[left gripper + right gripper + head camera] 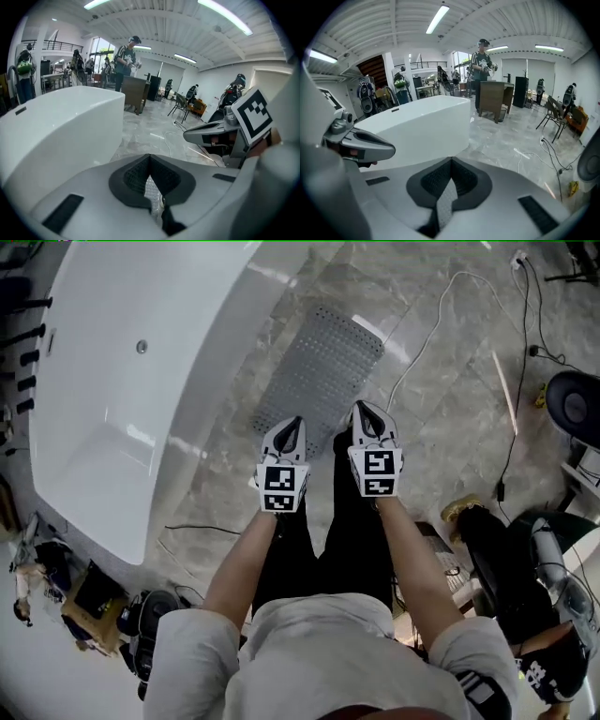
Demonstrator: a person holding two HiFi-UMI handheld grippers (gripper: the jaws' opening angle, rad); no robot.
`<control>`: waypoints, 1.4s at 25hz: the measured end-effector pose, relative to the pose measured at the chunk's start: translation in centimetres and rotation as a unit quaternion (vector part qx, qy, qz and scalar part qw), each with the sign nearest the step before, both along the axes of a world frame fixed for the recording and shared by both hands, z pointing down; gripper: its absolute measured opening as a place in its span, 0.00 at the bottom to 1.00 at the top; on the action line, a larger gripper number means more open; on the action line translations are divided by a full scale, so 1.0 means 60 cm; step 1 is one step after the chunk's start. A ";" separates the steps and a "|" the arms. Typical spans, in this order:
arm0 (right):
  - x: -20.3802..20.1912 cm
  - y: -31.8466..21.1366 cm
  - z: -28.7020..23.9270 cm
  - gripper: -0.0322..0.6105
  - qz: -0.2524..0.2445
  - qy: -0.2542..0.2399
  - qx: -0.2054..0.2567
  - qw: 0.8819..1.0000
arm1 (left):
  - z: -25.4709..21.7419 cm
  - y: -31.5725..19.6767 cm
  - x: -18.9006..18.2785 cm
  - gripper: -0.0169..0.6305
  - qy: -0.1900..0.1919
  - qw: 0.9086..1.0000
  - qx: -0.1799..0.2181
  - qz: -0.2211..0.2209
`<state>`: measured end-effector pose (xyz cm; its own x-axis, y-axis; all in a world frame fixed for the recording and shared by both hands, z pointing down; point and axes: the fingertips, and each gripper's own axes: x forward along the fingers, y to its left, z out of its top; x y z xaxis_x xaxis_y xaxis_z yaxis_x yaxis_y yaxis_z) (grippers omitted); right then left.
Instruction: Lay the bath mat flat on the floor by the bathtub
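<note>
Both tilted downward side by side, left claw [295, 421] and right claw [365, 408] are closed, empty.

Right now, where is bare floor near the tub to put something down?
Bare floor: between the white cable and the black cable, and beyond the far end of the bath mat. Crowded: bags and gear off the near end of the bathtub, and around the seated person on the right.

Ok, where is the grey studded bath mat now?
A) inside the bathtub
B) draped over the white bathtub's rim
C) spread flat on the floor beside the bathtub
C: in the head view the grey studded bath mat lies spread flat on the grey marble floor alongside the white bathtub.
</note>
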<state>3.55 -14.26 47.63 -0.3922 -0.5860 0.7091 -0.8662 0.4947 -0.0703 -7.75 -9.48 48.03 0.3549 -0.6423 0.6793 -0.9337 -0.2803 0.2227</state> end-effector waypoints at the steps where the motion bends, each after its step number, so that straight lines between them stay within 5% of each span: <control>1: -0.014 0.010 -0.028 0.06 0.001 0.001 0.004 1.000 | -0.027 0.007 -0.016 0.05 -0.001 1.000 0.007 0.002; 7: -0.062 0.086 -0.223 0.06 0.036 0.010 0.059 0.998 | -0.195 0.059 -0.072 0.05 0.010 0.999 0.046 0.004; 15: -0.119 0.202 -0.446 0.06 0.022 -0.008 0.129 0.991 | -0.394 0.150 -0.083 0.05 0.045 0.994 0.092 0.030; 25: -0.055 0.321 -0.555 0.06 0.006 -0.043 0.179 0.983 | -0.513 0.257 -0.002 0.05 0.054 0.985 0.165 -0.021; 35: 0.081 0.476 -0.650 0.06 -0.013 -0.061 0.239 0.969 | -0.622 0.416 0.117 0.05 0.039 0.972 0.225 -0.058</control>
<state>8.43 14.30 8.62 -0.4741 -0.8257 0.3059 -0.8533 0.5165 0.0717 -0.71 15.50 10.68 0.3023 -0.9065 0.2947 -0.9497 -0.2602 0.1741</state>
